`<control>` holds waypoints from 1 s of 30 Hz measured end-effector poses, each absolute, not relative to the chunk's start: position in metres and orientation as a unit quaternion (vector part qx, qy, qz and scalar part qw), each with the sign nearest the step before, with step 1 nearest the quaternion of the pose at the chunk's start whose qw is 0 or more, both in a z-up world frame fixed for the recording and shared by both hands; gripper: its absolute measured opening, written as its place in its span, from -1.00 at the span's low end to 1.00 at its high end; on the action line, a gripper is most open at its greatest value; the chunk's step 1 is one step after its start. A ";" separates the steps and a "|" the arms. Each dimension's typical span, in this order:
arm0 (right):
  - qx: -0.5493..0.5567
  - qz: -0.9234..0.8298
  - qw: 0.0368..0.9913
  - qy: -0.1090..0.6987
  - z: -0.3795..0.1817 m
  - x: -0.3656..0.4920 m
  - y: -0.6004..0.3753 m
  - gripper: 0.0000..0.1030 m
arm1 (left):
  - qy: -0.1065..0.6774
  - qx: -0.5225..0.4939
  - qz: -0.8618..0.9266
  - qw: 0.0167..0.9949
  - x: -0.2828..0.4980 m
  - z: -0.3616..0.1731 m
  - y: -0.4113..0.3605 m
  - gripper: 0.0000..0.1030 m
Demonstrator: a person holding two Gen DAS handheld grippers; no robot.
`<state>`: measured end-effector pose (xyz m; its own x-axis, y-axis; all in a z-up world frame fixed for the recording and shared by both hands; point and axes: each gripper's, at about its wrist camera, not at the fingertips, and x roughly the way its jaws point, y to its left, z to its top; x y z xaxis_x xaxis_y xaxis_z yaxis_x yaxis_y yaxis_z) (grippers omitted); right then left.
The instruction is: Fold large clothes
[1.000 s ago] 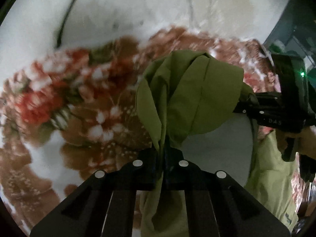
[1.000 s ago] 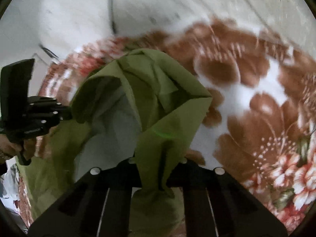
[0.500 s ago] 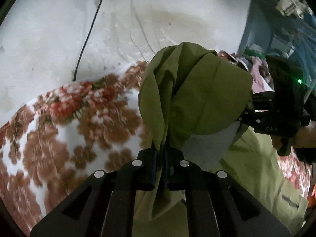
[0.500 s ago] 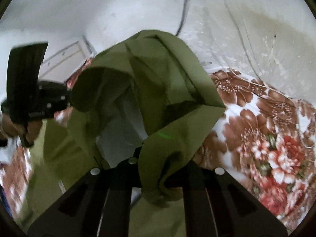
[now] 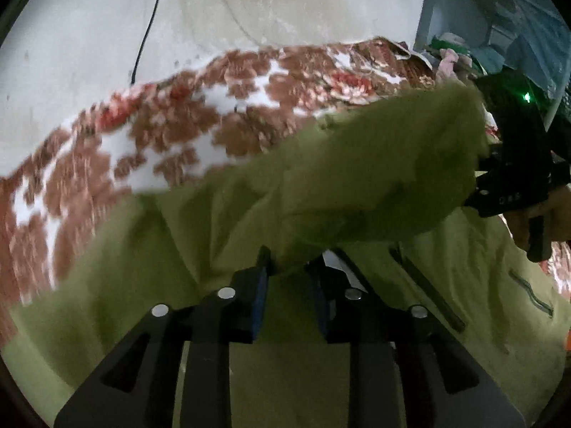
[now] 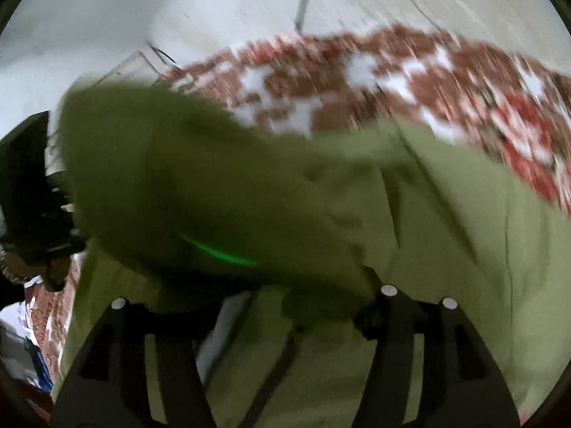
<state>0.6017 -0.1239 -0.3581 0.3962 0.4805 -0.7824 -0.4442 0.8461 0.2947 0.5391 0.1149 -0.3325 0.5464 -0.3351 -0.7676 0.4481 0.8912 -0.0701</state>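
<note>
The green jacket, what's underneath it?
The jacket lies on a floral blanket, which shows only past its edges. Whatever is beneath the jacket's middle is covered.

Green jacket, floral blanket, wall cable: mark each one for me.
green jacket (image 5: 464, 285), left wrist view, flat front panel beside the zipper.
floral blanket (image 5: 171, 132), left wrist view, brown-and-white patch.
wall cable (image 5: 148, 28), left wrist view, mid-length on the wall.

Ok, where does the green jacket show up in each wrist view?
Left wrist: green jacket fills the lower half, a fold running right toward the right gripper.
Right wrist: jacket spans the lower frame, dark fold at left.
Shared landmark: floral blanket behind it.
</note>
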 end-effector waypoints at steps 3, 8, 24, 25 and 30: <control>0.049 0.263 0.828 0.493 -0.365 0.582 -0.143 0.38 | 0.442 0.047 -0.216 0.869 0.518 -0.346 0.123 -0.34; 0.063 0.244 0.813 0.525 -0.371 0.544 -0.178 0.42 | 0.471 0.023 -0.192 0.861 0.481 -0.360 0.143 -0.19; 0.010 0.259 0.827 0.499 -0.361 0.678 -0.140 0.48 | 0.483 -0.048 -0.159 0.860 0.593 -0.358 0.195 -0.07; -0.003 0.261 0.826 0.500 -0.366 0.692 -0.130 0.48 | 0.485 -0.052 -0.156 0.859 0.602 -0.361 0.196 -0.07; -0.028 0.267 0.818 0.509 -0.384 0.730 -0.104 0.48 | 0.495 -0.060 -0.153 0.853 0.643 -0.385 0.197 -0.07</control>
<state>0.7296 -0.1037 -0.3842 0.3403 0.4078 -0.8473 -0.4650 0.8562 0.2252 0.6427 0.1974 -0.3853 0.4627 -0.3202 -0.8266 0.2022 0.9460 -0.2533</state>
